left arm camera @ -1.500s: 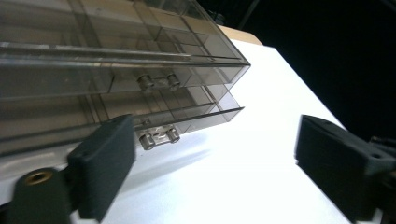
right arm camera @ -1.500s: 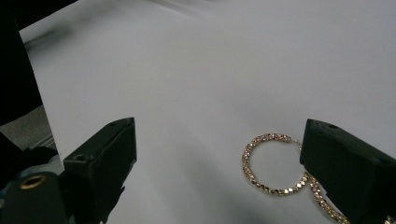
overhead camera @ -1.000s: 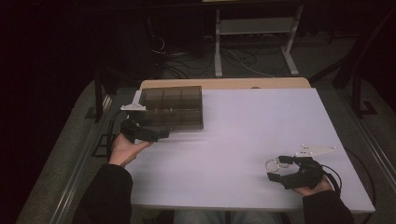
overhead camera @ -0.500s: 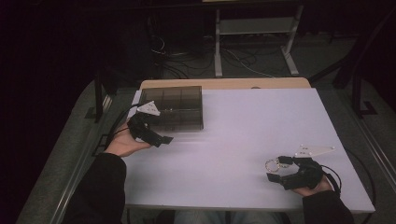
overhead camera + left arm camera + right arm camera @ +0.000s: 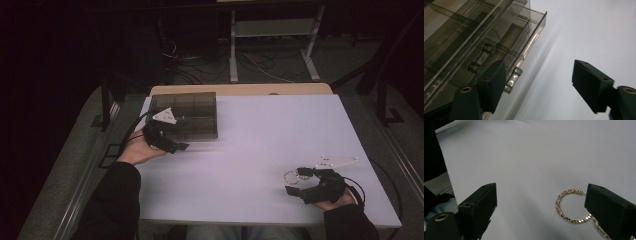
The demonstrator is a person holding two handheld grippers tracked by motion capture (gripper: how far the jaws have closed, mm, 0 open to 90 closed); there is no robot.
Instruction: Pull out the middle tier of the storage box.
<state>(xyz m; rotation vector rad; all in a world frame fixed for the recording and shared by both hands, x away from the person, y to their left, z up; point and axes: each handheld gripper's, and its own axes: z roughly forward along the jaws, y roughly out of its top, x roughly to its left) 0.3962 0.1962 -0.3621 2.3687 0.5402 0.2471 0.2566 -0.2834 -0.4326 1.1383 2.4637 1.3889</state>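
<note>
Drawer box (image 5: 192, 116): smoky clear plastic, glossy, with clear knobs.
Hoop (image 5: 571, 206): gold-toned metal, faceted, glinting.
Table (image 5: 260, 145): smooth, matt white top.
Left gripper (image 5: 539, 86): matt black plastic, dull pads.

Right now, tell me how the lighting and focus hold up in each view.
High view: table lit, room behind nearly black. Left gripper view: glare streaks on the smoky drawer box, its near jaw soft. Right gripper view: even light, gold bracelet sharp, jaws blurred.
</note>
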